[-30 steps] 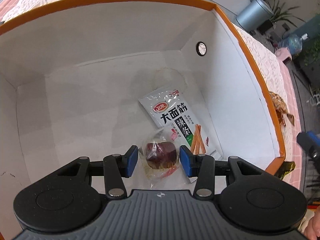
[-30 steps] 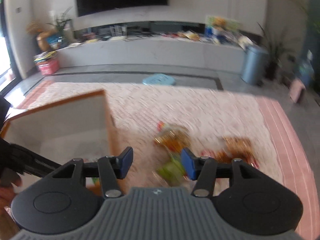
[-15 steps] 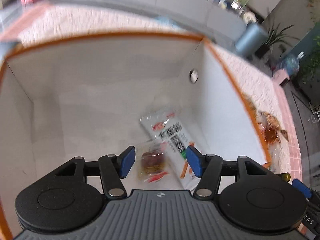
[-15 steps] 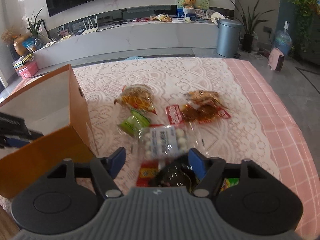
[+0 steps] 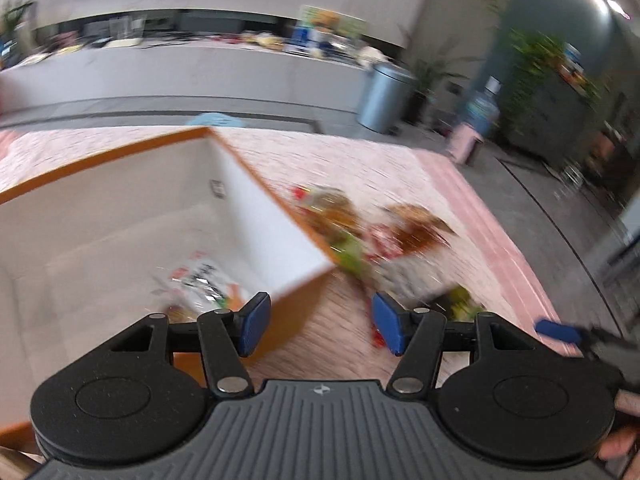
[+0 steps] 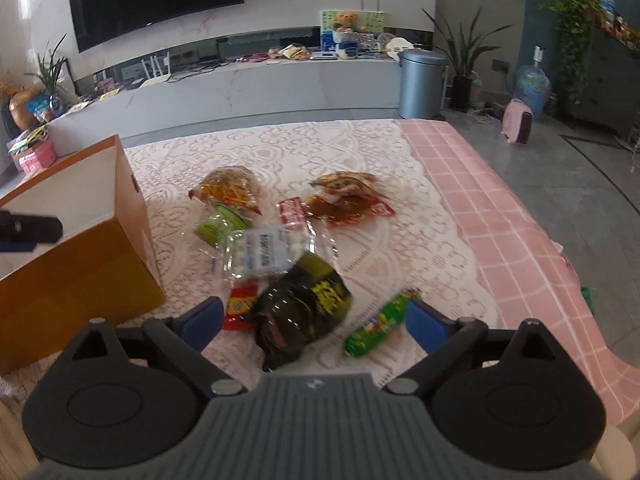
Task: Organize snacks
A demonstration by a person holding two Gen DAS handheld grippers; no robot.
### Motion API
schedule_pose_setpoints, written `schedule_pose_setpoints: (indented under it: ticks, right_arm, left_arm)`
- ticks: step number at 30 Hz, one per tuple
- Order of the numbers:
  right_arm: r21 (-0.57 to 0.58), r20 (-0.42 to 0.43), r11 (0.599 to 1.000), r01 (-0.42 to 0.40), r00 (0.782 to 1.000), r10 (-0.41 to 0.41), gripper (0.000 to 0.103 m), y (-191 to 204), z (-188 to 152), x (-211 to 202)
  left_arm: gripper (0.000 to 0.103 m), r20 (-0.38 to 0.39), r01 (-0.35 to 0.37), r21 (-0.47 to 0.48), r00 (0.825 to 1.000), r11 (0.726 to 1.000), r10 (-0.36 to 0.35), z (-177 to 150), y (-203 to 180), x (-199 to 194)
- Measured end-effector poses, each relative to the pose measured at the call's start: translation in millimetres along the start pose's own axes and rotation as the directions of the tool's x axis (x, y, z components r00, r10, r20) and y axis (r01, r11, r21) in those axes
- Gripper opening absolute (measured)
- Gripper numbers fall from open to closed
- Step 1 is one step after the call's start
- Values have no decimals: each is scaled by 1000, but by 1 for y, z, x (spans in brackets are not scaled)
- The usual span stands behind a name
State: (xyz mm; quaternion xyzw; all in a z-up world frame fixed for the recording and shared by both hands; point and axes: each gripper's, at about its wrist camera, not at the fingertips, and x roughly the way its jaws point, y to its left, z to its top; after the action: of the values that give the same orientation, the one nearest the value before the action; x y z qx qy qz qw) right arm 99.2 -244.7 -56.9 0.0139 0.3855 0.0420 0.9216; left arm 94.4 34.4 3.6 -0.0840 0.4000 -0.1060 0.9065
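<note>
While the lace tablecloth [image 6: 360,152] carries loose snacks, the orange box [image 6: 80,272] stands at its left edge, a white packet [image 5: 200,280] blurred inside. Right gripper [image 6: 316,320]: jaws just opening, now wide, empty, above a dark packet [image 6: 304,312]. Left gripper [image 5: 320,324]: jaws part-spread, empty, over the box corner.

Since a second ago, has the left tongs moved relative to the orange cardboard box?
Yes. The left tongs has pulled back out of the orange cardboard box, now open and empty over its near right corner, not the box floor.
</note>
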Motion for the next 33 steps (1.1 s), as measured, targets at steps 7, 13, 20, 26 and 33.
schedule_pose_setpoints:
  ticks: [7, 13, 20, 26, 33]
  right_arm:
    - [30, 28, 997, -74, 997, 73, 99, -21, -16, -14]
    - [87, -30, 992, -89, 995, 92, 99, -32, -27, -8]
    - [128, -34, 990, -52, 998, 56, 98, -38, -29, -2]
    - [207, -59, 977, -53, 996, 66, 72, -49, -29, 6]
    - [257, -91, 966, -42, 994, 67, 58, -54, -23, 18]
  left_arm:
    - [70, -49, 82, 101, 996, 991, -77, -17, -42, 17]
    - [69, -18, 93, 176, 996, 980, -91, -43, -67, 34]
    - [68, -47, 37, 190, 998, 981, -29, -52, -64, 52]
    - [50, -96, 109, 147, 991, 983, -96, -49, -60, 66]
    - [54, -95, 130, 223, 989, 966, -111, -42, -77, 84]
